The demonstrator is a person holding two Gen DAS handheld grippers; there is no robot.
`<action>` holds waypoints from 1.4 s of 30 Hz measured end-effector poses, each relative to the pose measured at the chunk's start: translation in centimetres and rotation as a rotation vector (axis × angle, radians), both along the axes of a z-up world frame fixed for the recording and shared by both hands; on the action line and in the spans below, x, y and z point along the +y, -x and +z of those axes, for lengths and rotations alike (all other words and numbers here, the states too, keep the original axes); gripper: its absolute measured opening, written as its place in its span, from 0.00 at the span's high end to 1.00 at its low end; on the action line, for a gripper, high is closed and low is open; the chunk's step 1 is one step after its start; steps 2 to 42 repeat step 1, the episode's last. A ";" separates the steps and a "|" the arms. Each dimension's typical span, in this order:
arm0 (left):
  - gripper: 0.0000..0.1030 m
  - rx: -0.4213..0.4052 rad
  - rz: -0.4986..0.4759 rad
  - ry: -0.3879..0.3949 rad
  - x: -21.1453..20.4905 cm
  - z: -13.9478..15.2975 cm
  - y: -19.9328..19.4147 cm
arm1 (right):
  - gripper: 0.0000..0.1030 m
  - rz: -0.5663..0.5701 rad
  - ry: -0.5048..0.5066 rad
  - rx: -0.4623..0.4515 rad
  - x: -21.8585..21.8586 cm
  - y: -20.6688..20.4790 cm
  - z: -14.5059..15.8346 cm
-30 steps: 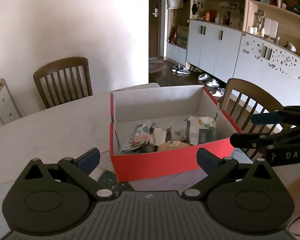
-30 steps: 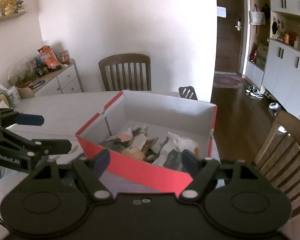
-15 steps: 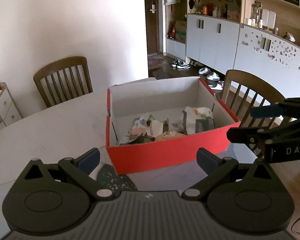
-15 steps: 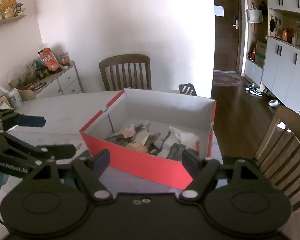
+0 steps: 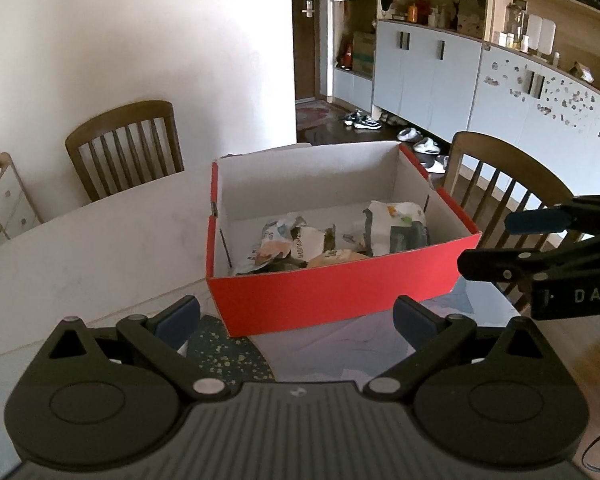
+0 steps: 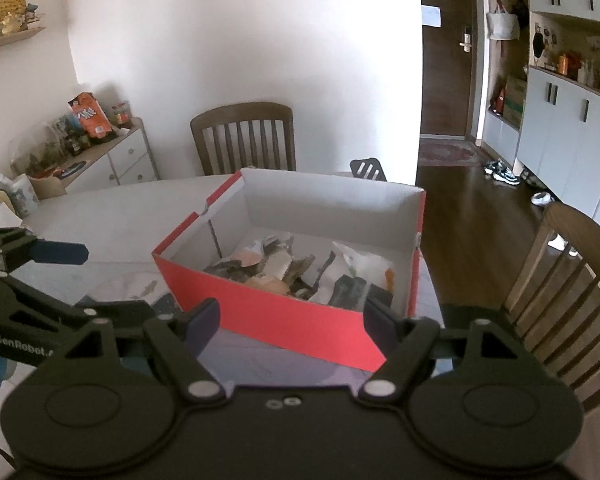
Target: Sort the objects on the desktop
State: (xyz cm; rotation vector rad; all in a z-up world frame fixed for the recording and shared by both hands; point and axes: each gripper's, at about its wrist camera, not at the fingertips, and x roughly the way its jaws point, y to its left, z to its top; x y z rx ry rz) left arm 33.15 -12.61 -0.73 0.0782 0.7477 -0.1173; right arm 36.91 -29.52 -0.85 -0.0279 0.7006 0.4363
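Observation:
A red cardboard box (image 5: 340, 296) with a white inside stands on the white table (image 5: 100, 248). It holds several crumpled snack packets (image 5: 396, 228). It also shows in the right wrist view (image 6: 276, 320), with the packets (image 6: 340, 276) inside. My left gripper (image 5: 296, 316) is open and empty, just in front of the box's near wall. My right gripper (image 6: 292, 320) is open and empty, also in front of the box. The right gripper shows at the right edge of the left wrist view (image 5: 540, 240), and the left gripper at the left of the right wrist view (image 6: 40, 280).
A patterned mat (image 5: 228, 356) lies on the table under the box's near side. Wooden chairs stand at the far side (image 5: 128, 140) and the right (image 5: 508, 188). A cabinet with clutter (image 6: 88, 148) stands far left. Cupboards (image 5: 460, 76) line the right wall.
Both grippers have pulled back and risen a little from the box, so it looks smaller and farther. Both stayed open and empty. The box and its contents have not moved.

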 end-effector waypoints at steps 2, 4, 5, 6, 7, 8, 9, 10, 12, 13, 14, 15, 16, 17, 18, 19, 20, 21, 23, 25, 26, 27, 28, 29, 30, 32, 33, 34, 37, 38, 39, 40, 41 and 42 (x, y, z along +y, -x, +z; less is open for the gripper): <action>0.00 0.000 -0.003 0.004 0.0 0.0 0.0 | 0.23 -0.001 0.001 0.001 0.0 0.0 0.0; 0.00 0.000 -0.003 0.004 0.0 0.0 0.0 | 0.23 -0.001 0.001 0.001 0.0 0.0 0.0; 0.00 0.000 -0.003 0.004 0.0 0.0 0.0 | 0.23 -0.001 0.001 0.001 0.0 0.0 0.0; 0.00 0.000 -0.003 0.004 0.0 0.0 0.0 | 0.23 -0.001 0.001 0.001 0.0 0.0 0.0; 0.00 0.000 -0.003 0.004 0.0 0.0 0.0 | 0.23 -0.001 0.001 0.001 0.0 0.0 0.0; 0.00 0.000 -0.003 0.004 0.0 0.0 0.0 | 0.23 -0.001 0.001 0.001 0.0 0.0 0.0; 0.00 0.000 -0.003 0.004 0.0 0.0 0.0 | 0.23 -0.001 0.001 0.001 0.0 0.0 0.0; 0.00 0.000 -0.003 0.004 0.0 0.0 0.0 | 0.23 -0.001 0.001 0.001 0.0 0.0 0.0; 0.00 0.000 -0.003 0.004 0.0 0.0 0.0 | 0.23 -0.001 0.001 0.001 0.0 0.0 0.0; 0.00 0.000 -0.003 0.004 0.0 0.0 0.0 | 0.23 -0.001 0.001 0.001 0.0 0.0 0.0; 0.00 0.000 -0.003 0.004 0.0 0.0 0.0 | 0.23 -0.001 0.001 0.001 0.0 0.0 0.0; 0.00 0.000 -0.003 0.004 0.0 0.0 0.0 | 0.23 -0.001 0.001 0.001 0.0 0.0 0.0; 0.00 0.000 -0.003 0.004 0.0 0.0 0.0 | 0.23 -0.001 0.001 0.001 0.0 0.0 0.0; 0.00 0.000 -0.003 0.004 0.0 0.0 0.0 | 0.23 -0.001 0.001 0.001 0.0 0.0 0.0; 0.00 0.000 -0.003 0.004 0.0 0.0 0.0 | 0.23 -0.001 0.001 0.001 0.0 0.0 0.0; 0.00 0.000 -0.003 0.004 0.0 0.0 0.0 | 0.23 -0.001 0.001 0.001 0.0 0.0 0.0; 0.00 0.000 -0.003 0.004 0.0 0.0 0.0 | 0.23 -0.001 0.001 0.001 0.0 0.0 0.0; 0.00 0.000 -0.003 0.004 0.0 0.0 0.0 | 0.23 -0.001 0.001 0.001 0.0 0.0 0.0; 0.00 0.000 -0.003 0.004 0.0 0.0 0.0 | 0.23 -0.001 0.001 0.001 0.0 0.0 0.0; 0.00 0.000 -0.003 0.004 0.0 0.0 0.0 | 0.23 -0.001 0.001 0.001 0.0 0.0 0.0; 0.00 0.000 -0.003 0.004 0.0 0.0 0.0 | 0.23 -0.001 0.001 0.001 0.0 0.0 0.0; 0.00 0.000 -0.003 0.004 0.0 0.0 0.0 | 0.23 -0.001 0.001 0.001 0.0 0.0 0.0; 0.00 0.000 -0.003 0.004 0.0 0.0 0.0 | 0.23 -0.001 0.001 0.001 0.0 0.0 0.0; 0.00 0.000 -0.003 0.004 0.0 0.0 0.0 | 0.23 -0.001 0.001 0.001 0.0 0.0 0.0; 0.00 0.000 -0.003 0.004 0.0 0.0 0.0 | 0.23 -0.001 0.001 0.001 0.0 0.0 0.0; 0.00 0.000 -0.003 0.004 0.0 0.0 0.0 | 0.23 -0.001 0.001 0.001 0.0 0.0 0.0; 0.00 0.000 -0.003 0.004 0.0 0.0 0.0 | 0.23 -0.001 0.001 0.001 0.0 0.0 0.0; 0.00 0.000 -0.003 0.004 0.0 0.0 0.0 | 0.23 -0.001 0.001 0.001 0.0 0.0 0.0; 0.00 0.000 -0.003 0.004 0.0 0.0 0.0 | 0.23 -0.001 0.001 0.001 0.0 0.0 0.0; 0.00 0.000 -0.003 0.004 0.0 0.0 0.0 | 0.23 -0.001 0.001 0.001 0.0 0.0 0.0; 0.00 0.000 -0.003 0.004 0.0 0.0 0.0 | 0.23 -0.001 0.001 0.001 0.0 0.0 0.0; 0.00 0.000 -0.003 0.004 0.0 0.0 0.0 | 0.23 -0.001 0.001 0.001 0.0 0.0 0.0; 0.00 0.000 -0.003 0.004 0.0 0.0 0.0 | 0.23 -0.001 0.001 0.001 0.0 0.0 0.0; 0.00 0.000 -0.003 0.004 0.0 0.0 0.0 | 0.23 -0.001 0.001 0.001 0.0 0.0 0.0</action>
